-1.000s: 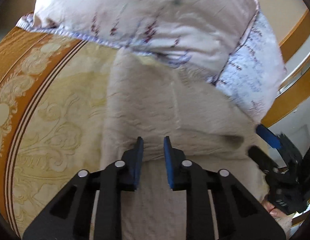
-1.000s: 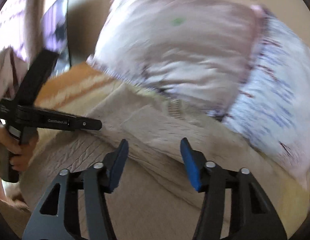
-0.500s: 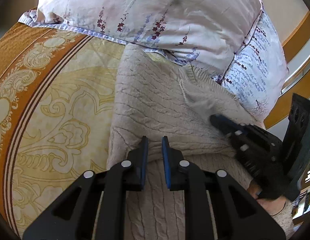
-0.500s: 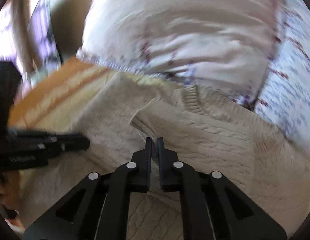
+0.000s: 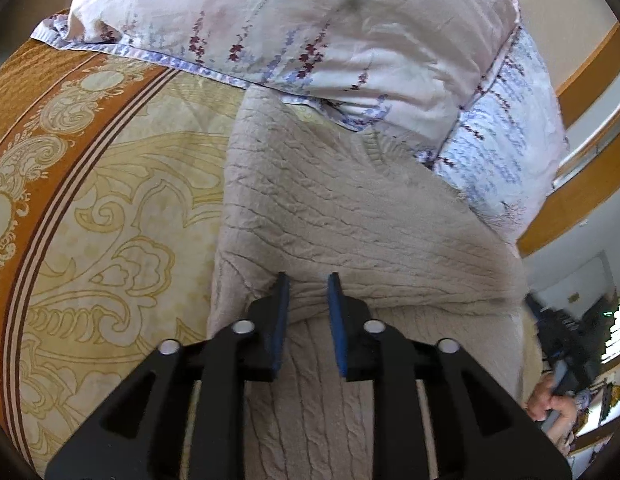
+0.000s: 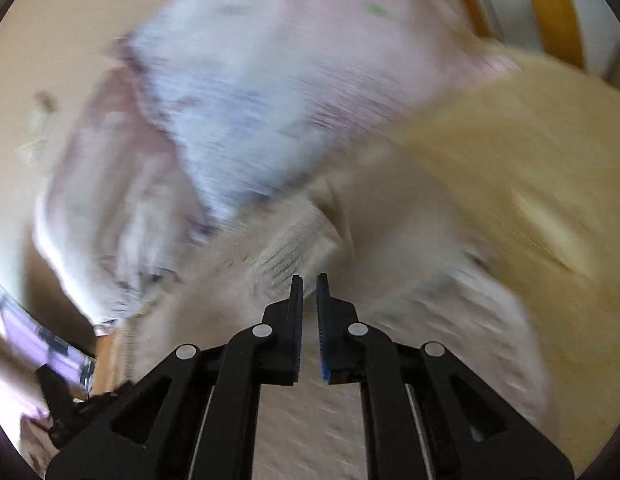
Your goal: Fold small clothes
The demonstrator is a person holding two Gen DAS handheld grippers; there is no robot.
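Note:
A beige cable-knit sweater (image 5: 350,220) lies on the patterned bedspread (image 5: 109,208), its far end against the pillows. A folded edge crosses it near my left gripper (image 5: 307,284), whose jaws stand a little apart over that fold with knit between the pads. In the right wrist view everything is motion-blurred: my right gripper (image 6: 307,286) has its jaws nearly together over the sweater (image 6: 310,420), and a ribbed knit edge (image 6: 293,248) lies just beyond the tips. Whether it grips cloth I cannot tell.
Two floral pillows (image 5: 310,32) lie at the head of the bed, with a wooden bed frame (image 5: 582,192) to the right. The bedspread's orange border (image 5: 37,92) runs along the left. The person's hand (image 5: 554,404) shows at lower right.
The left jaws have widened slightly over the fold. The right gripper has left the sweater's middle and swung fast to the right, blurring its view. The flap on the sweater now lies flatter.

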